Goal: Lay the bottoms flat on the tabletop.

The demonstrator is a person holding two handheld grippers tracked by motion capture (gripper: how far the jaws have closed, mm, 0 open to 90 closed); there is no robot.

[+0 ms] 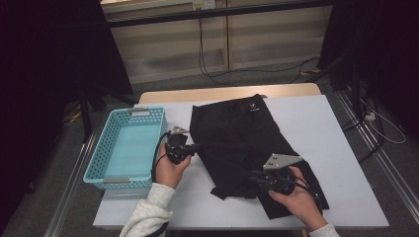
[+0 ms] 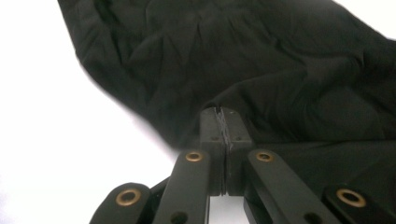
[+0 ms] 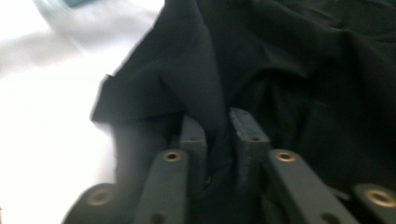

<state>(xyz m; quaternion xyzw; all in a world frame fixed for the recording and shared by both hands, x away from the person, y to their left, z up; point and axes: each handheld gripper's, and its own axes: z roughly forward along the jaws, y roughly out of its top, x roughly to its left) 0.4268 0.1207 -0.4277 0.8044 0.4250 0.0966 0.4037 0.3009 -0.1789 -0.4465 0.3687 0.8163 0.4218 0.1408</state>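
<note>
Jaws of the left gripper (image 2: pixel 225 122) stand pressed flat together in the left gripper view, pinching the edge of the black garment (image 2: pixel 243 60) at their tips, with the dark cloth spreading across the upper and right parts of that frame over white table (image 2: pixel 51 140). Seen from the high view, the left gripper (image 1: pixel 193 147) sits left of centre at the garment's left edge, just to the right of the turquoise basket (image 1: pixel 101 153), which stands at the left side of the table (image 1: pixel 326 128). Over in the right gripper view, the right gripper (image 3: pixel 219 128) has its jaws slightly apart, with a fold of the garment (image 3: pixel 299 70) lying in the gap between them; the pads do not visibly clamp it. From above, the right gripper (image 1: pixel 253 178) rests low and right of centre on the garment (image 1: pixel 237 133), which lies spread over the middle of the table, its lower left corner bunched near that gripper.
</note>
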